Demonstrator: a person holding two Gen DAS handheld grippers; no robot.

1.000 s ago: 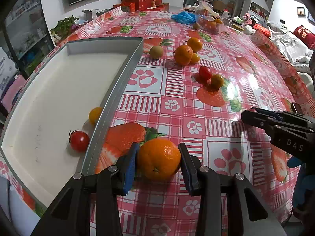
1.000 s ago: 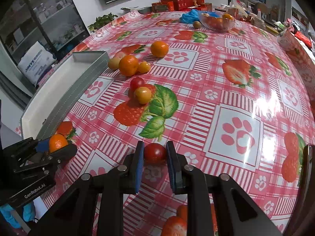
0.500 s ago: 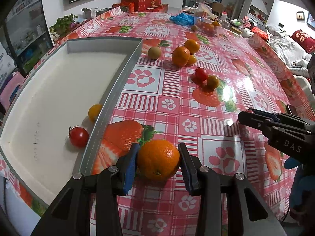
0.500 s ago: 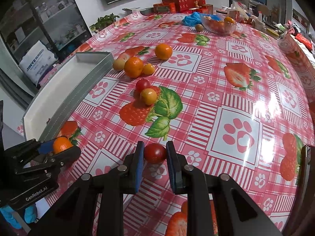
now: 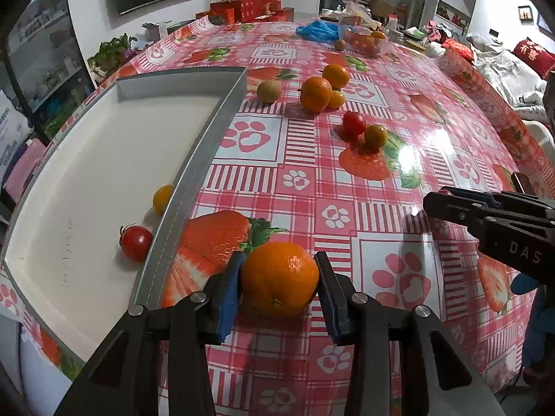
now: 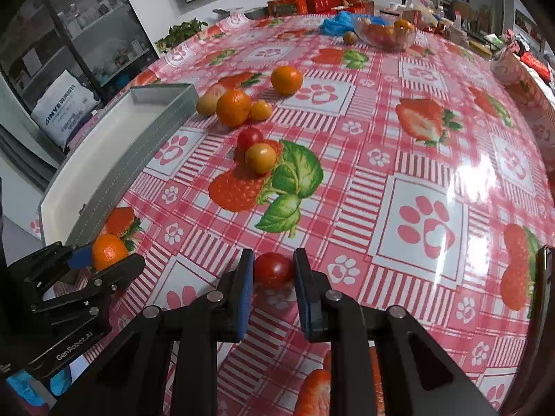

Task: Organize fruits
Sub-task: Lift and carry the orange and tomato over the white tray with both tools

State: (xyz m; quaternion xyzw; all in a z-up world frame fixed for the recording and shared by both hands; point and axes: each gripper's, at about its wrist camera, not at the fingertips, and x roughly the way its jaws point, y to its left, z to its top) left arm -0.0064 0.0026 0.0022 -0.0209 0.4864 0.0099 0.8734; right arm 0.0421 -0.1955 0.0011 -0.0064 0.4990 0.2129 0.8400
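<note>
Two tools, two fruits, both loaded. Your left tool (image 5: 279, 289) is clenched on the orange (image 5: 279, 277), pads on both its flanks; it looks to sit at or just above the desk (image 5: 364, 215), can't tell which. Your right tool (image 6: 272, 287) has the red cherry tomato (image 6: 273, 269) between its pads. The left pad looks to touch, but a thin gap may show on the right, so I can't tell if that grip is firm.

Key relation: the white tray (image 5: 194, 170) lies to the left of both tools. Its grey wall runs lengthwise away from you, and the orange sits just beside that wall on the desk side. So the left tool is the nearer one by far; the right tool w/ its tomato is well apart from the tray, across the left tool.

Inside the tray already: a red tomato (image 5: 136, 248) and a small yellow fruit (image 5: 163, 198), both near the wall. Judgement: lift the orange over the wall and drop it clear of those two, then bring the right tool across.

Still loose on the desk farther out: a kiwi (image 5: 269, 91), two more oranges, a small orange fruit, plus a red and an orange-yellow tomato pair.
</note>
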